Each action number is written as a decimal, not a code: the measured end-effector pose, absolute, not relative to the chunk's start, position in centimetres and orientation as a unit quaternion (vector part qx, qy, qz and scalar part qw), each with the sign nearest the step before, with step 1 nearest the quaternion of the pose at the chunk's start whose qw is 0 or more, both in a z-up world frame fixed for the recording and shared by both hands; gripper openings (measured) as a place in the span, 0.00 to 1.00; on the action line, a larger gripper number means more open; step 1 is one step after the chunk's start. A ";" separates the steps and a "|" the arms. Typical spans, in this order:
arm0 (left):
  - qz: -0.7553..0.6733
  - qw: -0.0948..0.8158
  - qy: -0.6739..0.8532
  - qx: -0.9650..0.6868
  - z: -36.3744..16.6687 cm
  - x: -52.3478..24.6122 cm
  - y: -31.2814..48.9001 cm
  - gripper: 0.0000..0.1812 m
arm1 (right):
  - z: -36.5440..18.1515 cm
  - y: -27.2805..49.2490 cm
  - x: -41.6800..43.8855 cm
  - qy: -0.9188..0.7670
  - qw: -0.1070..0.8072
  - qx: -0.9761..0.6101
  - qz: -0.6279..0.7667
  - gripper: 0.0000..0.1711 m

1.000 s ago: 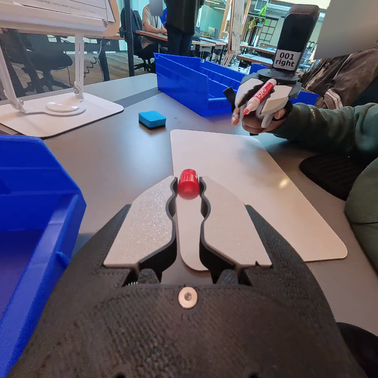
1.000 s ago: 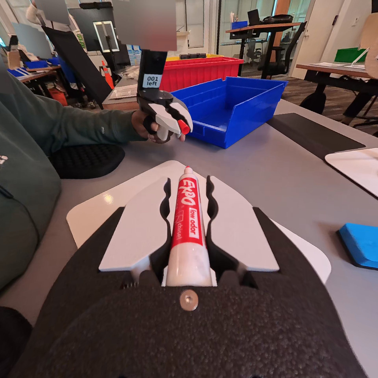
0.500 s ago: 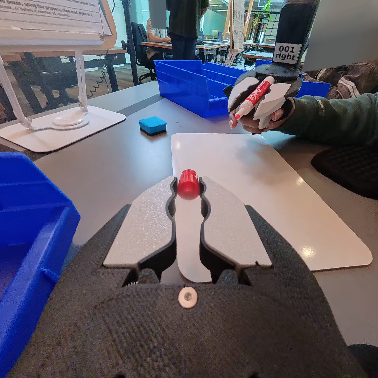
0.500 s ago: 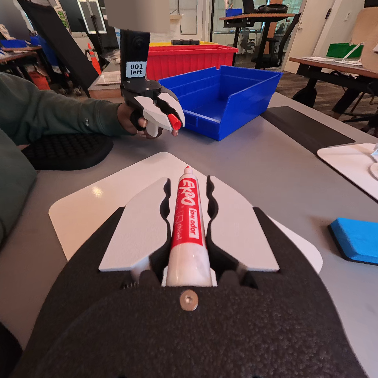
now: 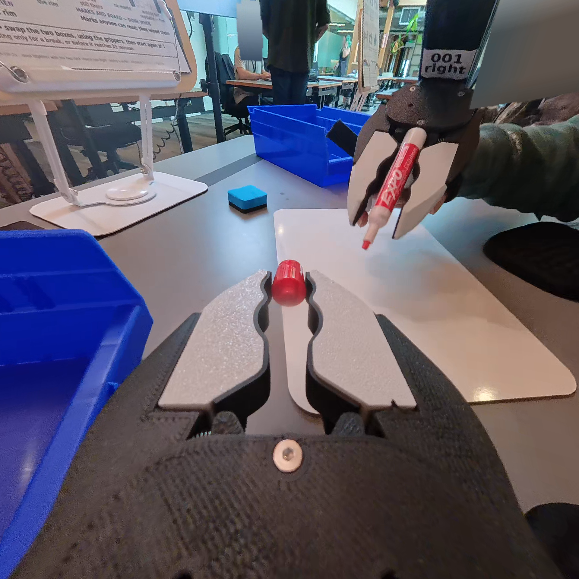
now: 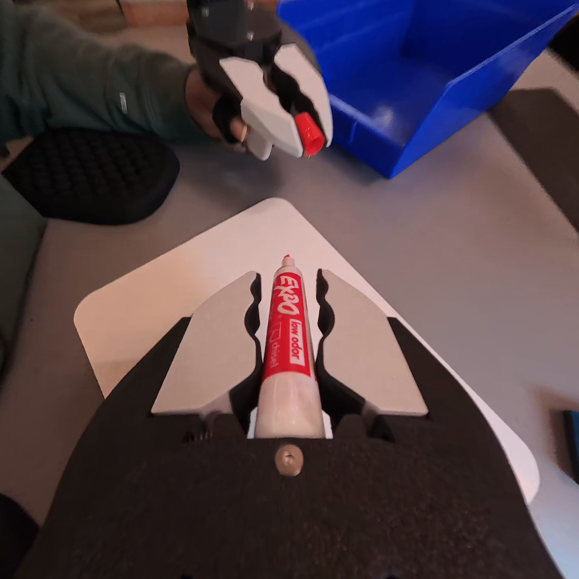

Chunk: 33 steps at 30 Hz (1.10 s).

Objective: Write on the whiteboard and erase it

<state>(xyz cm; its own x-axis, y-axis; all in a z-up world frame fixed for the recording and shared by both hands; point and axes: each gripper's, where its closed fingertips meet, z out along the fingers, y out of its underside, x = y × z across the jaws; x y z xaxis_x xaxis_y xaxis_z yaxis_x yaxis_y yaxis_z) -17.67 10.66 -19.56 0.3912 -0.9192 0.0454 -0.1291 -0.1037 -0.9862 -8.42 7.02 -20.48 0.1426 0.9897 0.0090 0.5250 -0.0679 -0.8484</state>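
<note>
Between the right gripper's (image 6: 288, 275) fingers (image 6: 219, 344), the uncapped marker (image 6: 286, 338)

The right gripper (image 5: 379, 224) hangs tilted, fingertips pointing down toward seven o'clock, jaws clamped. The left gripper (image 6: 308, 142) sits low at twelve o'clock from it, jaws pinched, apparently angled downward though blurred. Green sleeves (image 5: 517, 163) cover both forearms.

The marker (image 6: 286, 338) bears a red label with white brand lettering. A white sticker (image 5: 445, 64) with black characters sits on the right gripper's (image 5: 376, 227) handle. A printed sheet (image 5: 87, 28) lies clipped on a stand (image 5: 119, 194). The sleeve (image 6: 94, 94) carries a tiny pale mark, too small to read.
</note>
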 end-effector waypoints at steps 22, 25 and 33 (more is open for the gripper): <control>-0.363 0.512 0.420 -0.655 -20.7 -17.5 10.8 0.11 | -25.9 6.2 -14.2 -0.706 0.189 -0.646 0.221 0.20; -0.362 0.511 0.421 -0.656 -20.8 -17.5 10.7 0.11 | -25.9 6.6 -13.9 -0.706 0.185 -0.652 0.206 0.20; -0.364 0.512 0.418 -0.656 -20.5 -17.6 10.7 0.11 | -26.4 7.9 -13.0 -0.711 0.177 -0.660 0.167 0.20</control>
<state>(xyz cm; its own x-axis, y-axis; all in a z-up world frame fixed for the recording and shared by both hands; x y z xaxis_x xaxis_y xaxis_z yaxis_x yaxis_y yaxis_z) -17.62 10.71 -20.47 0.3845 -0.9218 0.0489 -0.1755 -0.1250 -0.9765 -12.98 7.89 -26.36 -0.0659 0.9974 0.0307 0.8795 0.0726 -0.4704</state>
